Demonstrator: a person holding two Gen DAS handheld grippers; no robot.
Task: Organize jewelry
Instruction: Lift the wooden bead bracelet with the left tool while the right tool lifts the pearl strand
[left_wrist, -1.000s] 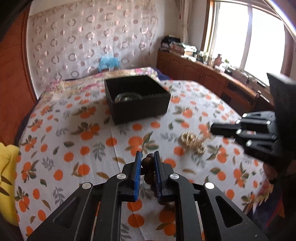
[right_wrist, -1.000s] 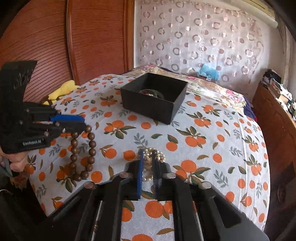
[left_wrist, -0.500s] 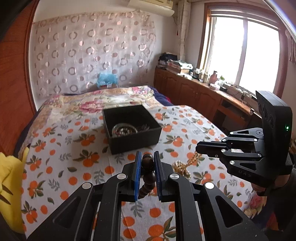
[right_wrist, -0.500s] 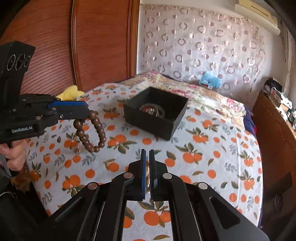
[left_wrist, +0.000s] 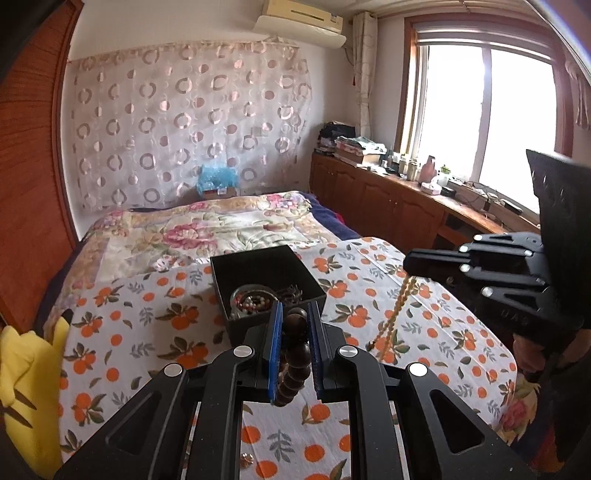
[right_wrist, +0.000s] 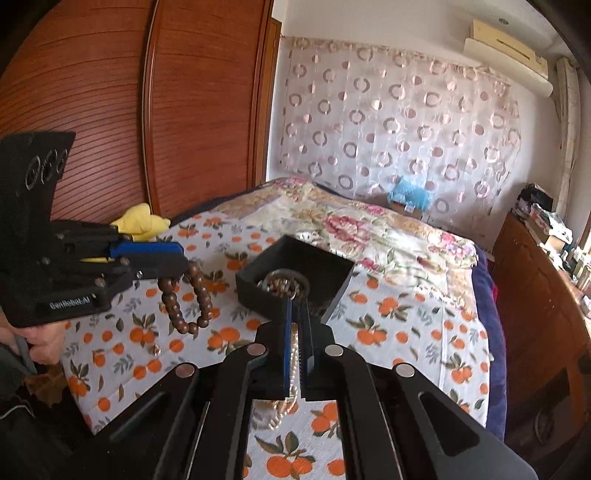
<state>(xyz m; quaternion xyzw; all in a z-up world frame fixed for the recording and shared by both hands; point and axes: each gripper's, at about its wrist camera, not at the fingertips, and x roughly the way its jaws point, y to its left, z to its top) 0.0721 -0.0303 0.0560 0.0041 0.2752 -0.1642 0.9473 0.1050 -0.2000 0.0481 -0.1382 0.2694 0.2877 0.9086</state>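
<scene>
the work surface is a bed (left_wrist: 155, 332) covered with a white sheet (right_wrist: 406, 332) printed with oranges and leaves; a floral quilt (left_wrist: 207, 229) lies across the far half. a black box (left_wrist: 266, 273) sits open near the middle of the sheet and holds a glass dish of mixed beads (left_wrist: 253, 299).

the left gripper (left_wrist: 295, 321) is clamped on a dark wooden bead bracelet (right_wrist: 188, 295), which hangs as a loop below the blue pads, clear of the sheet, just to the near left of the box. the right gripper (right_wrist: 295, 321) is closed nearly flat on a gold chain (left_wrist: 395, 310); the chain hangs down from the tips toward the sheet, to the right of the box. whether its lower end touches the sheet cannot be told.

room: a reddish wooden wardrobe (right_wrist: 110, 110) stands to the left, a sheer curtain with ring pattern (left_wrist: 184, 122) covers the far wall, an air conditioner (left_wrist: 299, 22) is mounted above it, and a bright window (left_wrist: 487, 122) sits over a low wooden cabinet (left_wrist: 388, 199) with clutter on top. a yellow soft toy (left_wrist: 26, 387) lies at the bed's left edge.
</scene>
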